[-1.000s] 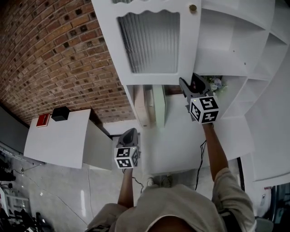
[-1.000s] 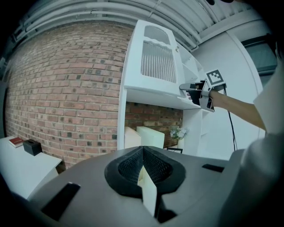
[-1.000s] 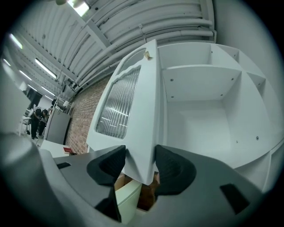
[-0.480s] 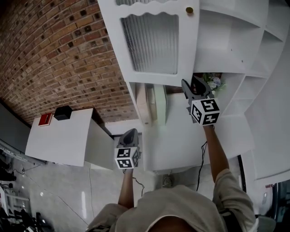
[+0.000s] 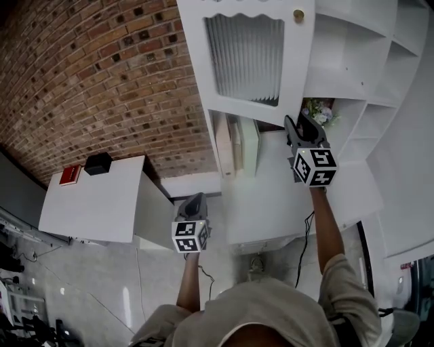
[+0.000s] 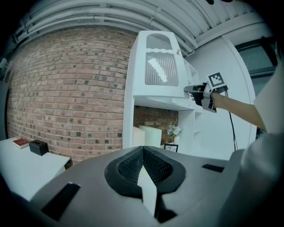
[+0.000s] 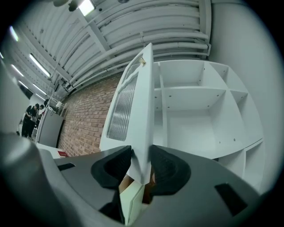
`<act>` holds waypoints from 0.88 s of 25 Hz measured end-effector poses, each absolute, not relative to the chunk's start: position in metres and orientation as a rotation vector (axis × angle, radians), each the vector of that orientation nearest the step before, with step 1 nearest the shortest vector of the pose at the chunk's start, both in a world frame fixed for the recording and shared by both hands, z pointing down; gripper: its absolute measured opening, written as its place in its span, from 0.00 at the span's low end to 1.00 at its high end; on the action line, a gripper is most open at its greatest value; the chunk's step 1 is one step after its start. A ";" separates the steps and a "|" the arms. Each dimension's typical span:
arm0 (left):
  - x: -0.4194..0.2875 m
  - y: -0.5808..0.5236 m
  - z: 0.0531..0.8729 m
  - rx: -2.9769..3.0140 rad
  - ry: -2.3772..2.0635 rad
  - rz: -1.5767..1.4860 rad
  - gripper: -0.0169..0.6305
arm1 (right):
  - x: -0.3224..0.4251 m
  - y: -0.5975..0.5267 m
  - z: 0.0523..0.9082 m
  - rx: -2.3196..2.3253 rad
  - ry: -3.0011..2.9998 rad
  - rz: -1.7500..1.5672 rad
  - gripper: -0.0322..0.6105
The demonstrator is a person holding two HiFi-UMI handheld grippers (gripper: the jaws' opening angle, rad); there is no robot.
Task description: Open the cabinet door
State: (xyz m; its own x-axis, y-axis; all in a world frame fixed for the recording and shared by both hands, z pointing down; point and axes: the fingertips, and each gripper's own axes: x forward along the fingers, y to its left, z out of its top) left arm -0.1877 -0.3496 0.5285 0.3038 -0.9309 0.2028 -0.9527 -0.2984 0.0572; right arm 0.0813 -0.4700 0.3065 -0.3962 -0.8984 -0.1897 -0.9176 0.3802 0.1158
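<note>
The white cabinet door (image 5: pixel 247 57) has a ribbed glass pane and a brass knob (image 5: pixel 298 15). It stands swung out from the open shelves. My right gripper (image 5: pixel 302 125) is up at the door's lower free corner. In the right gripper view the door (image 7: pixel 133 102) runs edge-on between the two black pads of my right gripper (image 7: pixel 141 166). The jaws have just been closing on that edge, and both pads touch it. My left gripper (image 5: pixel 194 200) hangs low in front of the cabinet base, away from the door. In the left gripper view its pads (image 6: pixel 144 170) meet with nothing between them.
Open white shelves (image 5: pixel 352 61) lie behind the door, with a small flower bunch (image 5: pixel 319 108) in one niche and pale boxes (image 5: pixel 234 146) in the recess below. A brick wall (image 5: pixel 102 81) is at the left, beside a white side table (image 5: pixel 95 203) with a red book (image 5: pixel 68 176) and a black box (image 5: pixel 99 162).
In the head view the door's lower corner and the right gripper have shifted right together, staying close to each other. The left gripper keeps its low place in the picture.
</note>
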 end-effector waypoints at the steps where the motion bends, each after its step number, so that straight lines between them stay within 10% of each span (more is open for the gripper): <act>1: -0.192 -0.343 0.529 2.398 -1.746 0.195 0.07 | 0.079 -0.464 0.306 -1.673 2.526 0.301 0.26; 22: -0.247 -0.241 0.521 2.418 -1.751 0.146 0.07 | 0.003 -0.351 0.306 -1.707 2.540 0.387 0.20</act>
